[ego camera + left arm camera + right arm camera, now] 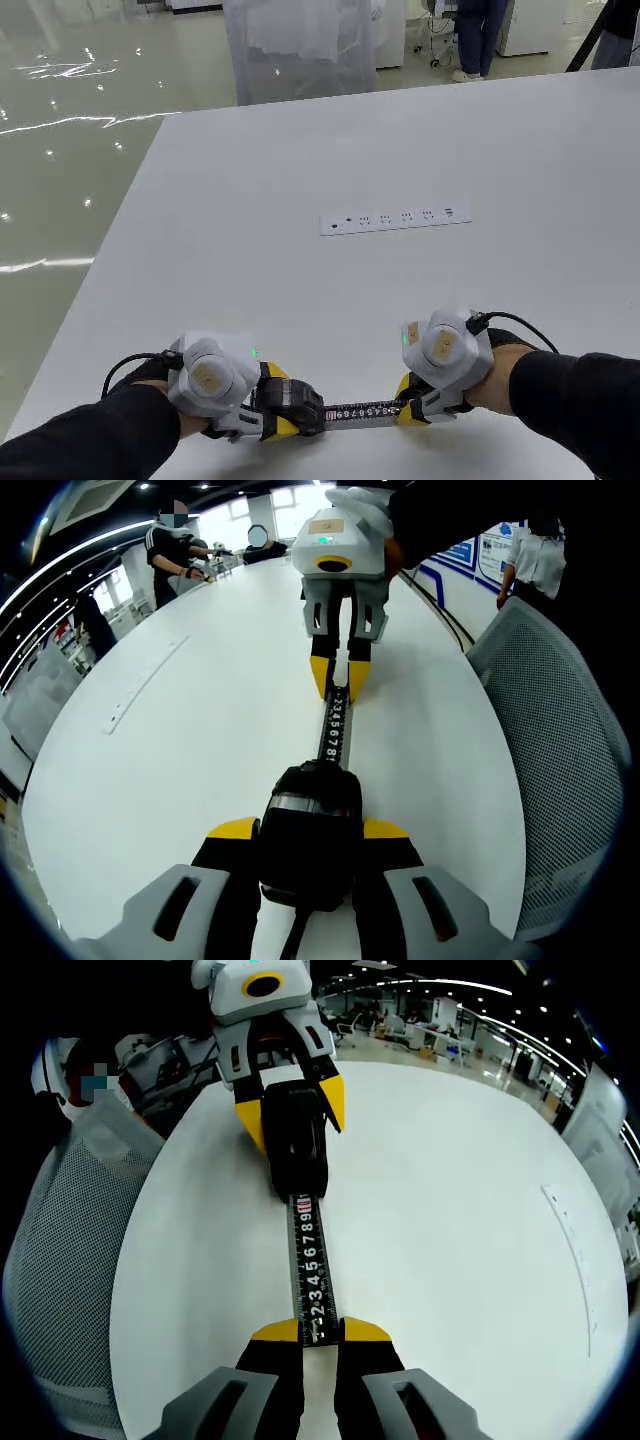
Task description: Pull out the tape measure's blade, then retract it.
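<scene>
The left tool (308, 830) is clamping the case (298, 1150). The right tool (320, 1332) is pinching the blade (310, 1260), running straight rightward from the case.

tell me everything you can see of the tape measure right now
The tape measure has a black, plastic-looking case clamped between the yellow-tipped jaws of the left gripper. Its blade, dark with white numbers and a red mark near the case, is pulled out a short way, straight and flat, low over the white table; the right gripper pinches its tip.
</scene>
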